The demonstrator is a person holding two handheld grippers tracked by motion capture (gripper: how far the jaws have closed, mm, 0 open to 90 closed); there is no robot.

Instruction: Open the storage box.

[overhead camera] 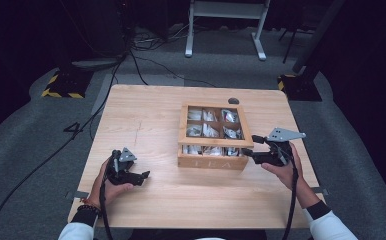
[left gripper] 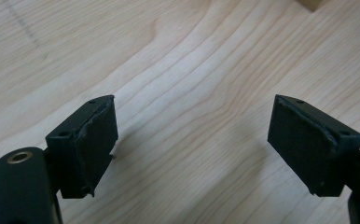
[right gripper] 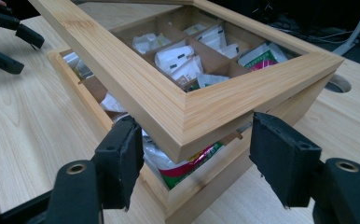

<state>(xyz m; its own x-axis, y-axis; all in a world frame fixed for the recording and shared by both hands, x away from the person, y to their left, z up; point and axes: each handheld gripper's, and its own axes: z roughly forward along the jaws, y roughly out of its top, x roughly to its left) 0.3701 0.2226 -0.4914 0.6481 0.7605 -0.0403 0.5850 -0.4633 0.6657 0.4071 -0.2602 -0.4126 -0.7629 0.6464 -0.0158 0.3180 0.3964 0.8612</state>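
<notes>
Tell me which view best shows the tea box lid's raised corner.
The right gripper view: the lid corner sits lifted between its fingers, with tea bags visible beneath. The high view shows the lid small from above.

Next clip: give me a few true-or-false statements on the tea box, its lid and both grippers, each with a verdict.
1. The lid of the tea box is partly raised. True.
2. The right gripper straddles a corner of the lid. True; whether its pads press on the lid cannot be told.
3. The left gripper holds a tea bag. False: nothing is between its jaws, just bare table.
4. The box compartments are empty. False: packets lie in them.
5. The box stands at the table's left edge. False: it sits right of centre, and the left gripper is apart from it.
</notes>
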